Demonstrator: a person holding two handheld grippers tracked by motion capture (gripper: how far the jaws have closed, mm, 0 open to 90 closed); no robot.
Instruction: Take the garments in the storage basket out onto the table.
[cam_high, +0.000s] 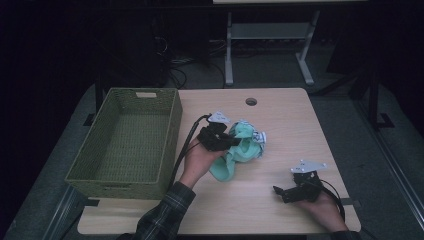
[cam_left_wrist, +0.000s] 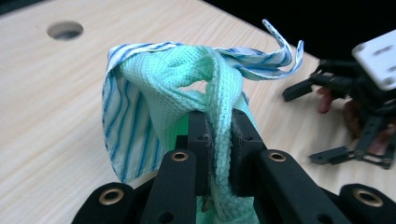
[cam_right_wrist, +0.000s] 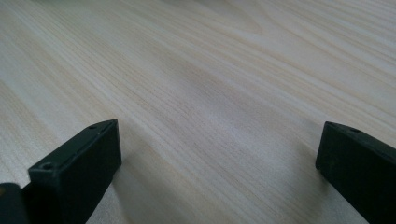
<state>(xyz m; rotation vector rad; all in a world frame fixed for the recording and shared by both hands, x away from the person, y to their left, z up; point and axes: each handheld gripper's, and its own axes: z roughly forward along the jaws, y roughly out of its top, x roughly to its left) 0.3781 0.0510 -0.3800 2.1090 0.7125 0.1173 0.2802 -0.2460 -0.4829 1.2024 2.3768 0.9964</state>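
High view: green cloth (cam_high: 239, 150) pinched in left gripper (cam_high: 235, 141), lifted off tabletop (cam_high: 280, 125) beside still-empty woven basket (cam_high: 131, 140), right gripper (cam_high: 279, 192) idle, jaws wide, near front edge; pickup done, carry and drop into basket probably left.

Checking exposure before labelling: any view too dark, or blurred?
High view: dim, black surround, yet the green cloth and basket read. Left gripper view: bright; cloth sharp, table soft behind. Right gripper view: even light, near jaws slightly soft.

The cloth (cam_high: 239, 150) is being held just ahead of the left gripper (cam_high: 231, 141), the basket (cam_high: 131, 137) lying to its left and the right gripper (cam_high: 281, 192) well apart on its right.
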